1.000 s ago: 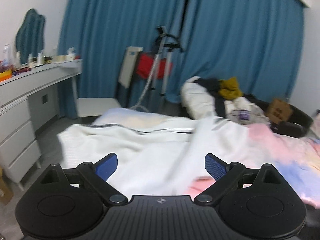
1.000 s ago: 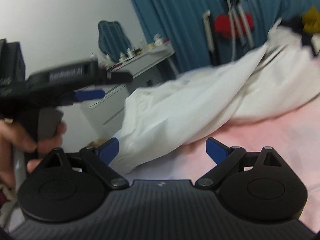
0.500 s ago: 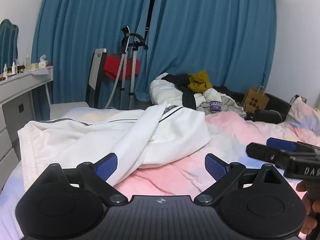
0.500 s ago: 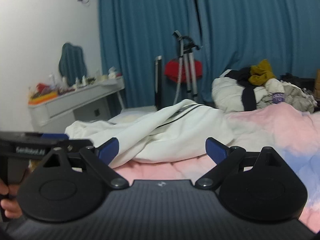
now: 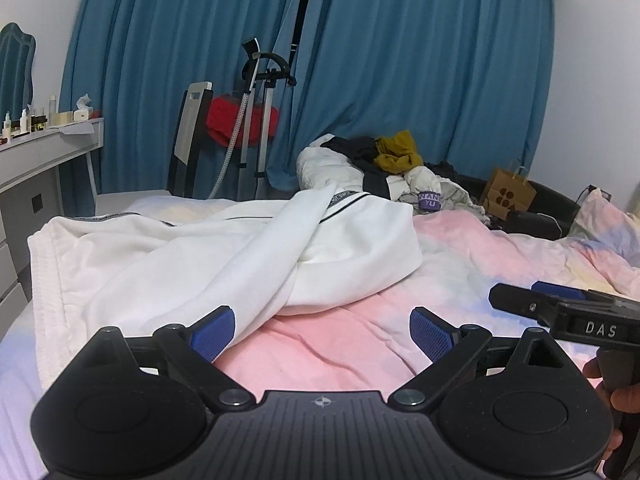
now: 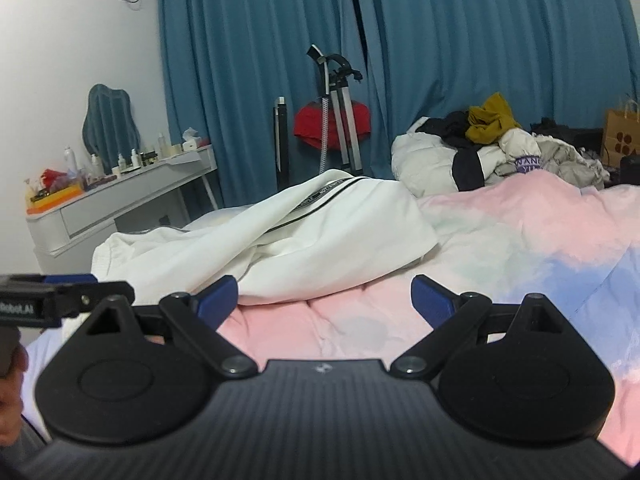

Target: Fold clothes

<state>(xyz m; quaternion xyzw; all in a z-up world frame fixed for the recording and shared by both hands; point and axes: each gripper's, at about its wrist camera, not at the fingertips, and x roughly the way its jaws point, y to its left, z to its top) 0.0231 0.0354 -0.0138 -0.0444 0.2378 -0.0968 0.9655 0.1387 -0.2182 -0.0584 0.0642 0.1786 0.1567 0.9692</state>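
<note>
Dresser [image 5: 44, 152] far left, then white garment [image 5: 224, 256] heaped loosely on the pink duvet [image 5: 460, 264], clothes pile [image 5: 384, 168] behind, blue curtains beyond. Left gripper [image 5: 322, 334] and right gripper [image 6: 324, 298] both gape, holding nothing. Risk, I'd guess: pinching 2 layers and dragging the whole heap over the soft bedding.

A soft white cloth garment [image 5: 208, 256] with a ribbed hem is lying crumpled on a wrinkled pink cotton-like bedsheet [image 5: 360, 340]. The left gripper [image 5: 322, 332] is showing matt black plastic with textured blue pads [image 5: 212, 332]. Heavy matt blue curtains [image 5: 420, 80] are hanging beside a brown paper bag [image 5: 506, 196].
</note>
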